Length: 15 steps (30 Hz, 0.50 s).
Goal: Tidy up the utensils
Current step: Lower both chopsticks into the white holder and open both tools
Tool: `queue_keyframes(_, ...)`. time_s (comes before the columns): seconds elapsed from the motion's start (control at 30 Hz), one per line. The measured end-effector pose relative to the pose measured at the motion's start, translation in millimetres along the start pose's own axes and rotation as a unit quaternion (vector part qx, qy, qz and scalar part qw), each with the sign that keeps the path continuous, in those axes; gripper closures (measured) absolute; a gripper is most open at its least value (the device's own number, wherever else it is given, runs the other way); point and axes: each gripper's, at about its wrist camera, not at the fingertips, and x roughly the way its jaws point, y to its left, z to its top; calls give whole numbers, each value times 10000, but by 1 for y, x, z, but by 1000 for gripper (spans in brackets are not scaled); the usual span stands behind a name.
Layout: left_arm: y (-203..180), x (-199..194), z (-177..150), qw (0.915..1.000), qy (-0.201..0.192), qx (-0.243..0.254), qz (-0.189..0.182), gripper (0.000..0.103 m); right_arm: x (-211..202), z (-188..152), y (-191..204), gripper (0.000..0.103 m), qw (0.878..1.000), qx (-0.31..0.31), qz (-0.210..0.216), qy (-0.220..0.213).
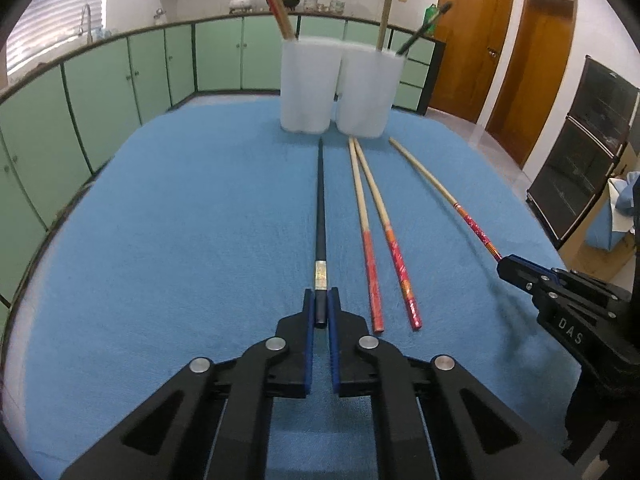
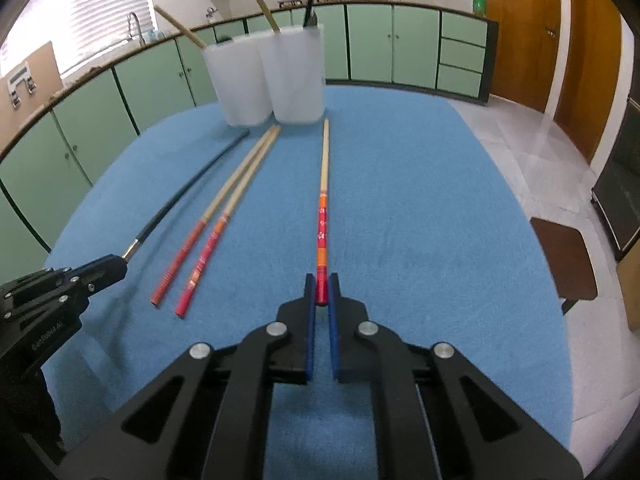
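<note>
Apparently both pickups are under way together: the left gripper [image 1: 320, 307] pinches the butt of the black chopstick [image 1: 320, 208], while the right gripper [image 2: 321, 290] is pressed onto the red end of a bamboo chopstick [image 2: 323, 200]. Both sticks lie flat on the blue cloth [image 1: 180, 220], tips toward two white cups [image 1: 308, 84] already holding chopsticks. Next, each likely needs lifting, upending and dropping into a cup. Two red-handled chopsticks [image 1: 370, 232] wait between them. Green cabinets [image 1: 120, 80] and wooden doors [image 1: 472, 44] stand behind.

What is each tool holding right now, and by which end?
Left tool grips the black chopstick by its thick end. Right tool grips the red-handled chopstick by its red end.
</note>
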Motion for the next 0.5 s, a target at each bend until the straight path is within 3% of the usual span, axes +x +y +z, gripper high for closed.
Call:
queue_keyframes(0.2, -1, -40, 25, 9988, -495, 41, -27, 97, -37, 21, 1, 98, 9985, -151, 91, -516)
queue_keyframes(0.5, 0, -94, 78, 9898, -1413, 146, -114, 97, -88, 73, -15, 98, 9919, -79, 395, -1206)
